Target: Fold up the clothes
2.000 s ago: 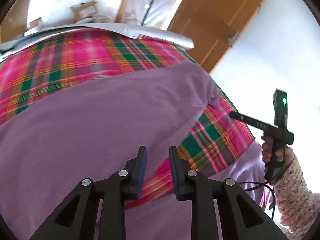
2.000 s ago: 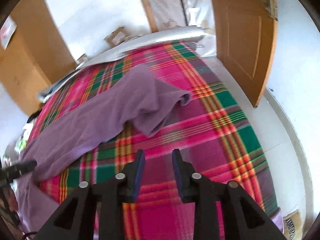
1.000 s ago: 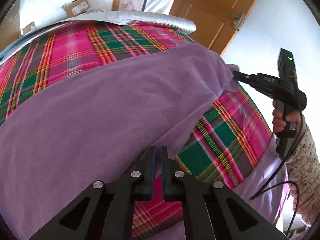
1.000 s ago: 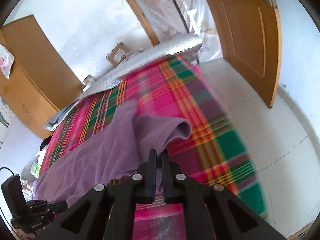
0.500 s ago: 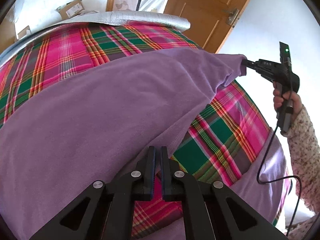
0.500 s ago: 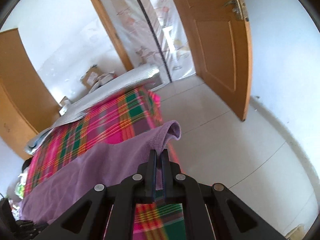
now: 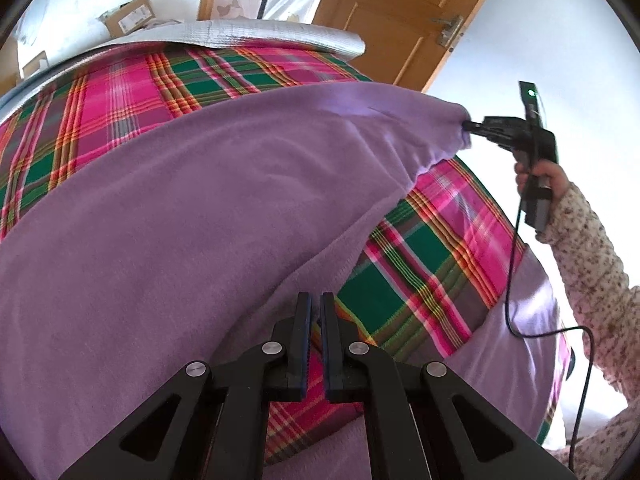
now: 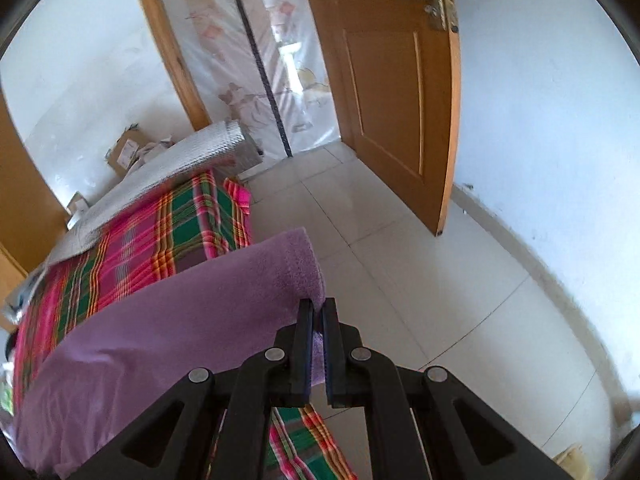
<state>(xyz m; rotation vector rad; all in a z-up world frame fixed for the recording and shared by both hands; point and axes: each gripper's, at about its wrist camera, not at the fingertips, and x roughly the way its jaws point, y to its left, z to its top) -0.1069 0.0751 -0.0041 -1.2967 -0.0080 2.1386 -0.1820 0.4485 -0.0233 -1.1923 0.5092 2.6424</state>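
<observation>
A purple garment (image 7: 200, 200) lies across a bed with a pink and green plaid blanket (image 7: 420, 256). My left gripper (image 7: 314, 308) is shut at the garment's near hem, with the cloth's edge running in under its fingers. My right gripper (image 8: 318, 312) is shut on a corner of the purple garment (image 8: 180, 320), and cloth shows between its pads. It holds that corner up beyond the bed's side, over the floor. In the left wrist view the right gripper (image 7: 470, 125) pulls the corner taut at the right, held by a hand in a floral sleeve (image 7: 580, 232).
A white tiled floor (image 8: 440, 300) lies beside the plaid bed (image 8: 160, 232), with an open wooden door (image 8: 392, 80) beyond. A silver mat (image 7: 260, 34) covers the bed's far end, near cardboard boxes (image 7: 128, 20). A black cable (image 7: 512, 280) hangs from the right gripper.
The right gripper has carried the garment's corner sideways off the bed and out over the floor, stretching the cloth. The left gripper has stayed shut in place.
</observation>
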